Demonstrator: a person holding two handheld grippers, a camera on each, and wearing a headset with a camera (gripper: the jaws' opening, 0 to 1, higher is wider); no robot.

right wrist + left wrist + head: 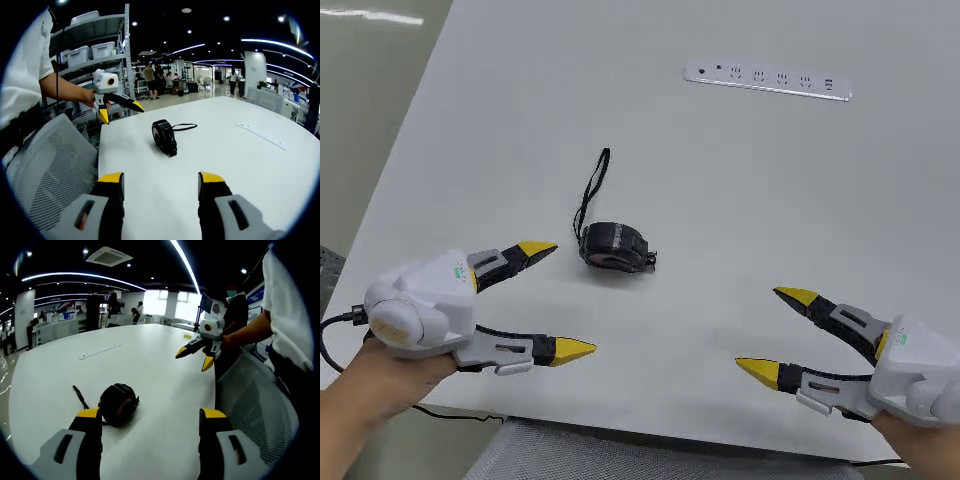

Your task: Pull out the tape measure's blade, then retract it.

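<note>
A black tape measure [614, 246] with a black wrist strap [592, 187] lies on the white table [720, 180], its blade fully inside. My left gripper [558, 298] is open at the near left, just left of the tape measure [118, 403], nothing between its jaws. My right gripper [778, 330] is open at the near right, well apart from the tape measure [164, 136]. Each gripper appears in the other's view: the right gripper [197, 356] and the left gripper [119, 113].
A white power strip [767, 81] lies at the far right of the table. A grey mesh chair [650, 455] sits under the near edge. People stand far off in the room; shelves with bins [95, 50] stand behind.
</note>
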